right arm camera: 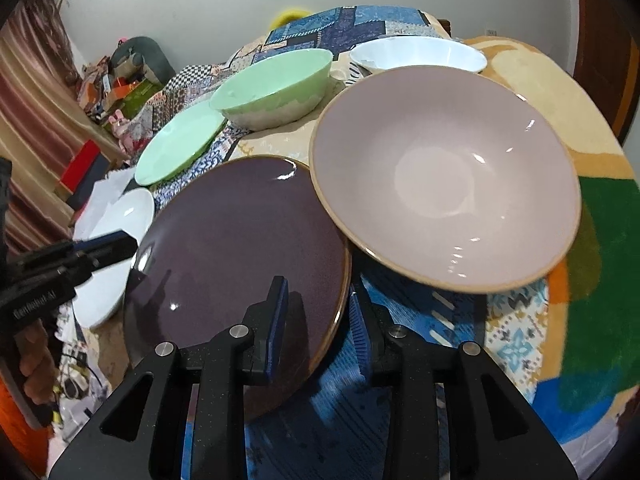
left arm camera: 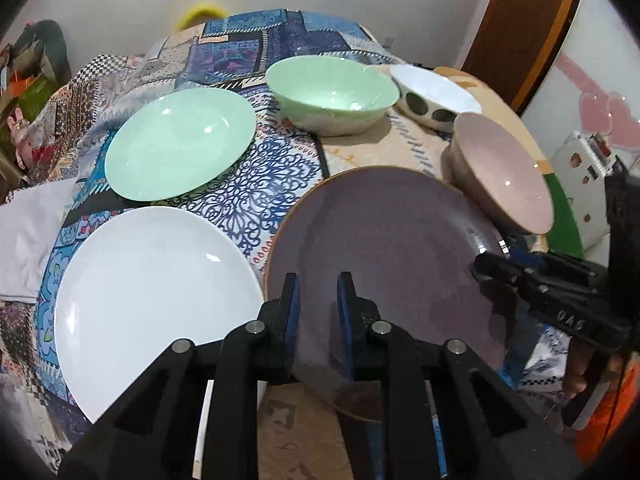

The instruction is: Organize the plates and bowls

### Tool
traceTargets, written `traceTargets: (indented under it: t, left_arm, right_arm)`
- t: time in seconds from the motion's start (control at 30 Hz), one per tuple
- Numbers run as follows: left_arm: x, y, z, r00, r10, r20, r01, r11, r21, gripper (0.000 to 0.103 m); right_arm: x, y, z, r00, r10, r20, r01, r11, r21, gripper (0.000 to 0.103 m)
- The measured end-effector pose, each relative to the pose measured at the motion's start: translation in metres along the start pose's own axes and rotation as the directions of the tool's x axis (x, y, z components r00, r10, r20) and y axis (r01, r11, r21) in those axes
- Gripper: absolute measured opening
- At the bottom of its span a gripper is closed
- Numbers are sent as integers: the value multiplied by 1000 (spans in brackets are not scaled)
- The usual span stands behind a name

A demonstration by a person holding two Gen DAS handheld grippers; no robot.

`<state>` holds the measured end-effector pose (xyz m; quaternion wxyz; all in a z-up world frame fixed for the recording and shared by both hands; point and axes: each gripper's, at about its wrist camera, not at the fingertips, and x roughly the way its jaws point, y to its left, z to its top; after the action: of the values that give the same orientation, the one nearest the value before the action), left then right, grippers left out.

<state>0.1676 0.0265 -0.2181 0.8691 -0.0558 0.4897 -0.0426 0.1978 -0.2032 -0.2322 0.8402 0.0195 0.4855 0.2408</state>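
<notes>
Left wrist view: left gripper [left arm camera: 318, 294] nearly closed over the purple plate's [left arm camera: 384, 240] near rim, grip unclear. Right gripper [right arm camera: 318, 312] straddles the plate's right edge, narrowly parted, apparently not pressing. Plate lies beside pink bowl [right arm camera: 440, 176].

A lived-in room of a home. A patchwork cloth [left arm camera: 248, 40] in blue prints covers the worktop, with a fleecy blanket [right arm camera: 560, 92] in yellow, green and orange spread on its right side. Household crockery sits on it: a green bowl [left arm camera: 332, 94] and a white plate [left arm camera: 152, 296]. At far left a curtain [right arm camera: 28, 92] hangs beside cluttered boxes and toys [right arm camera: 116, 92]; a wooden door frame [left arm camera: 520, 28] stands at right.
</notes>
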Motion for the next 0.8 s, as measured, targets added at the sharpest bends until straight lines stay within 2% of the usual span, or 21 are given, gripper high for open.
traceTargets:
  t: [0.17, 0.23, 0.3, 0.37, 0.4, 0.43, 0.53, 0.6, 0.67, 0.8]
  left_arm:
    - [-13, 5, -5, 999, 32, 15, -32, 999, -13, 20]
    - [-20, 11, -10, 999, 35, 22, -35, 999, -30, 27]
    - [-32, 19, -14, 997, 55, 45, -53, 997, -56, 44]
    - [-41, 25, -17, 995, 75, 71, -70, 995, -75, 56]
    - [-49, 31, -19, 992, 89, 87, -82, 993, -88, 62]
    - [-54, 36, -20, 990, 100, 97, -91, 991, -98, 65]
    - [-70, 50, -24, 983, 132, 125, -116, 985, -128, 73]
    - [-79, 61, -27, 979, 151, 137, -132, 981, -143, 83]
    - [-87, 74, -32, 974, 170, 152, -144, 976, -164, 87]
    - [-94, 100, -42, 968, 205, 148, -172, 963, -207, 88]
  right_arm:
    - [-21, 7, -3, 999, -28, 24, 29, 998, -46, 40]
    - [-32, 11, -2, 998, -31, 47, 33, 998, -58, 47]
    - [-36, 15, 2, 998, -26, 63, 30, 997, -66, 47]
    - [-43, 21, 4, 997, -15, 80, 21, 997, -76, 50]
    - [-45, 24, 6, 996, -12, 89, 19, 997, -80, 55]
    - [-46, 28, 8, 995, -10, 100, 18, 996, -85, 60]
    - [-48, 42, 12, 993, 1, 118, 12, 994, -110, 61]
    - [-47, 51, 15, 993, 12, 121, 4, 992, -126, 66]
    - [-45, 63, 19, 991, 25, 133, -6, 990, -144, 72]
    - [-36, 84, 26, 990, 46, 130, -22, 983, -184, 74]
